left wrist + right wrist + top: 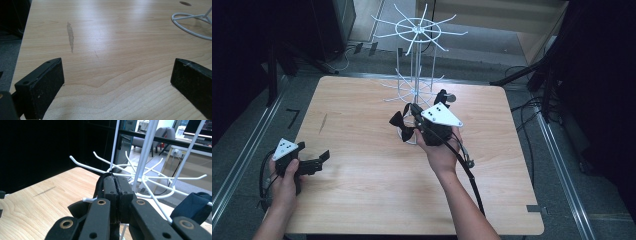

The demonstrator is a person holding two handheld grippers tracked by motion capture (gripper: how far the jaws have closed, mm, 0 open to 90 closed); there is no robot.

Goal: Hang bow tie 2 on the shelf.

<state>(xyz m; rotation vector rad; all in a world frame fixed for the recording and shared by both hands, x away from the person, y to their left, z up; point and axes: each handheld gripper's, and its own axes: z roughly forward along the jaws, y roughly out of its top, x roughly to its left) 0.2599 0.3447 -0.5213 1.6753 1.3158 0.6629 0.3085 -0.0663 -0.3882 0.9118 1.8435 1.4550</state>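
Wooden counter (362, 190) carried a white wire rack (417, 30). Right gripper (115, 182), jaws clamped on a black bow tie's (398, 120) strap, held it beside the rack's lower prongs; left gripper (324, 156) rested with jaws apart. Risk: the strap could miss its prong and drop.

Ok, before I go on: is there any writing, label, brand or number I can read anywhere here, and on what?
None can be read.
White wire rack: no label or tag.
Black bow tie: no lettering shows.
Grey plates on the right gripper and left gripper: dark dots, no text.
Wooden table: a scuff mark, no writing.
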